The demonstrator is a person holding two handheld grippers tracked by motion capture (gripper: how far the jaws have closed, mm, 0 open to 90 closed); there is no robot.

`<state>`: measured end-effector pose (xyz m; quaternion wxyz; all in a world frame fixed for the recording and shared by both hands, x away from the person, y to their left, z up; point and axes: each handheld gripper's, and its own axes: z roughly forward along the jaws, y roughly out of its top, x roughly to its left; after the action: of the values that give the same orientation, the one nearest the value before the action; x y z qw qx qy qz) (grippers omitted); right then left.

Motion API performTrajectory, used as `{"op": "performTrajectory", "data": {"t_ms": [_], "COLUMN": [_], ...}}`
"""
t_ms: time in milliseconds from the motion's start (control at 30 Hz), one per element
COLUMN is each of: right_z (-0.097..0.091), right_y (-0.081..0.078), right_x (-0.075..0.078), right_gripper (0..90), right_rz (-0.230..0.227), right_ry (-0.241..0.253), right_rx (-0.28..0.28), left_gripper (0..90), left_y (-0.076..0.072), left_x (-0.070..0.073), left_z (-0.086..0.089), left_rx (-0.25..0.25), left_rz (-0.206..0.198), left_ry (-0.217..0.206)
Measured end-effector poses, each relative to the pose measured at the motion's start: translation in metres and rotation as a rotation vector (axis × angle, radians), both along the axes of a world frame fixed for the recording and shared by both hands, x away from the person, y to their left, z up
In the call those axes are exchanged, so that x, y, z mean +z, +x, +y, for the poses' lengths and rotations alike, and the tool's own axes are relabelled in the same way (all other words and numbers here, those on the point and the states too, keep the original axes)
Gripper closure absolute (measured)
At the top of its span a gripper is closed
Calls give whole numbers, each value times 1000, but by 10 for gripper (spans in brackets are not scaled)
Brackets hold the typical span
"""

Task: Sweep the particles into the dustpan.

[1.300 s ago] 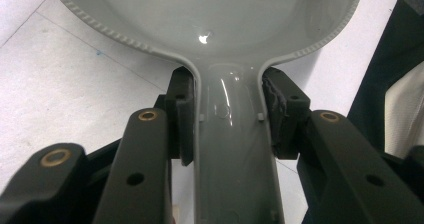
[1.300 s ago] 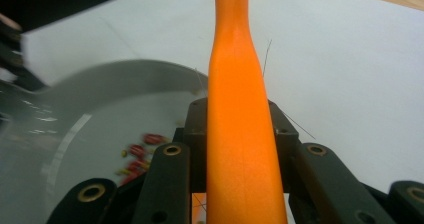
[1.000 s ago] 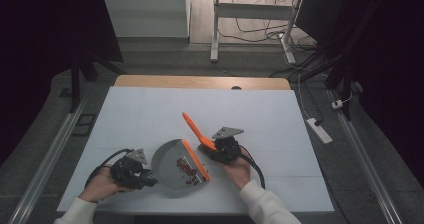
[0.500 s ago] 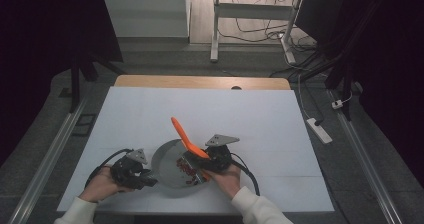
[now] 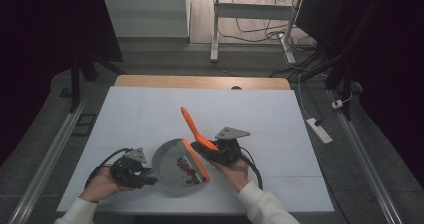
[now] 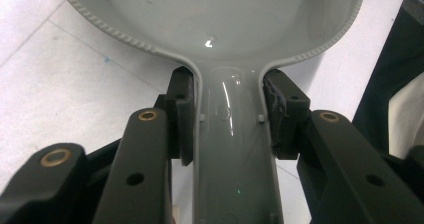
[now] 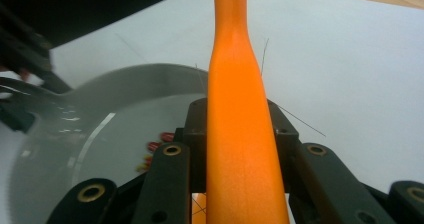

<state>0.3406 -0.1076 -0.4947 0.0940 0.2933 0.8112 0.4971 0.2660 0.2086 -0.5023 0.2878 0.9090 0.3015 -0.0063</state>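
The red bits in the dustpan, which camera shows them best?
The high view: the red bits lie clustered in the grey dustpan beside the orange brush. The right gripper view shows a few, partly hidden; the left gripper view catches two at its top edge.

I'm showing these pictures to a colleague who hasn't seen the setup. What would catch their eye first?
The bright orange brush, clamped in the right claw, leans over a grey dustpan near the white table's front edge. Small red bits lie in the pan, whose handle the left claw grips.

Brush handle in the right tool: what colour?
Orange; the brush handle shows best in the right gripper view.
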Motion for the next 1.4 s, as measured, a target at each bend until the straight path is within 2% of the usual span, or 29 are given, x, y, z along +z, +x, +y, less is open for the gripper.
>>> {"op": "performTrajectory", "data": {"t_ms": [100, 267, 467, 800, 1100, 1233, 1400], "right_z": [-6, -9, -13, -28, -43, -46, -51], "right_y": [5, 7, 7, 11, 14, 13, 12], "right_x": [0, 1, 3, 9, 16, 19, 22], "right_gripper": [701, 701, 700, 701, 701, 701, 701], "right_rz": [9, -1, -23, -30, -28, -36, -43], "right_ry": [-6, -17, -62, -56, -54, -63, -60], "right_rx": [-16, -9, -6, -38, -54, -53, -59], "left_gripper": [613, 613, 613, 613, 613, 614, 613], "left_y": [0, -1, -2, -2, -4, -5, -5], "left_x": [-2, -7, -13, -15, -13, -11, -9], "left_z": [0, 0, 0, 1, 2, 4, 6], "left_rx": [6, 11, 30, 78, 124, 142, 183], "left_rz": [0, -13, -32, -59, -108, -134, -145], "left_ry": [-9, -21, -49, -63, -91, -108, -157]}}
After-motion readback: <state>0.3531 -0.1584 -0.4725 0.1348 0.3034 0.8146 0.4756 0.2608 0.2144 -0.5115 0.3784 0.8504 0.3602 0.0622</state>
